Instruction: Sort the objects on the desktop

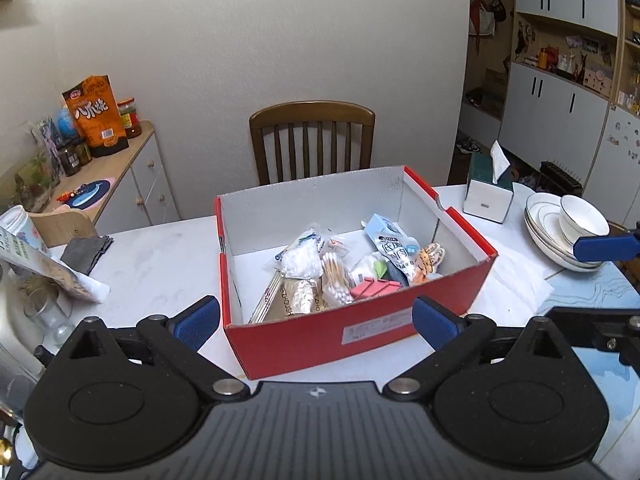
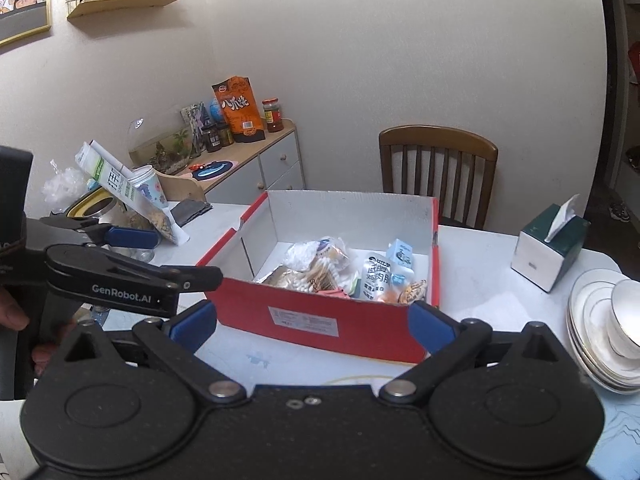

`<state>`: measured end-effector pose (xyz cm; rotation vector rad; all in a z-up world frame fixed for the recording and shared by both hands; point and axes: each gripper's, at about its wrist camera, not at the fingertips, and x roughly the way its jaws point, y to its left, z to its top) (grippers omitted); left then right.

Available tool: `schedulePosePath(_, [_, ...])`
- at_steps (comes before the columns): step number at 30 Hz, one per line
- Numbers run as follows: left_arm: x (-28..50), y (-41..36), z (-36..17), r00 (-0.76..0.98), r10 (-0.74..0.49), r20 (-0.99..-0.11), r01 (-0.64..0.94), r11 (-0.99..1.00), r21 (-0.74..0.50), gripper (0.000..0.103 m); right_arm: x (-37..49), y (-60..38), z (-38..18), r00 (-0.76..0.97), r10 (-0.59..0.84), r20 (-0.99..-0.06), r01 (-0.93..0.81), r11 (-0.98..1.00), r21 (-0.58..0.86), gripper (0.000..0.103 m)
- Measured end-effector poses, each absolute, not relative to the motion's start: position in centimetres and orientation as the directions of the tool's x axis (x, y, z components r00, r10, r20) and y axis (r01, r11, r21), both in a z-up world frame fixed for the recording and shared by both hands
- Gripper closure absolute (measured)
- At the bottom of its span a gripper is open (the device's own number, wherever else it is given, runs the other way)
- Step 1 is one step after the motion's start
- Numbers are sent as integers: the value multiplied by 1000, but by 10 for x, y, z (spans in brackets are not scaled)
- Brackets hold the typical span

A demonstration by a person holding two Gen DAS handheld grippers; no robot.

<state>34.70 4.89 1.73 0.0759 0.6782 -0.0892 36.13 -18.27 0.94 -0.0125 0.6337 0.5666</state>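
Observation:
A red shoebox (image 1: 360, 336) with a white inside stands on the table in both views (image 2: 360, 330). It holds several small items: a cotton swab packet (image 1: 334, 276), white pouches (image 1: 396, 254), a foil packet (image 1: 300, 298) and a red folded piece (image 1: 374, 290). My left gripper (image 1: 316, 320) is open and empty, its fingers spread in front of the box's near wall. My right gripper (image 2: 312, 324) is open and empty, just before the box's near wall. The left gripper also shows at the left of the right wrist view (image 2: 132, 256).
A tissue box (image 1: 488, 192) and stacked white dishes (image 1: 560, 228) stand right of the box. A grey cloth (image 1: 86, 250), a snack bag (image 1: 44, 268) and a glass (image 1: 50, 316) lie at the left. A wooden chair (image 1: 312, 140) stands behind the table; a cabinet (image 1: 132, 176) is at the far left.

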Motion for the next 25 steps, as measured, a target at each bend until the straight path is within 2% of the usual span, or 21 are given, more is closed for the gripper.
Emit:
schedulePosePath(8, [330,43,27,787,-79,-611,121,992,27,0,352,-191,20,683,491,-540,-495,856,151,1])
schedulePosePath(15, [321,37,39,828,-57,-558,114,991,69,0,346,-195,24,689,498,-527,-495,854,159,1])
schedulePosePath(25, [315,37,40,820,-50,-571,111,991,72,0,337,-200,26,690,496,-527,-486,857,170,1])
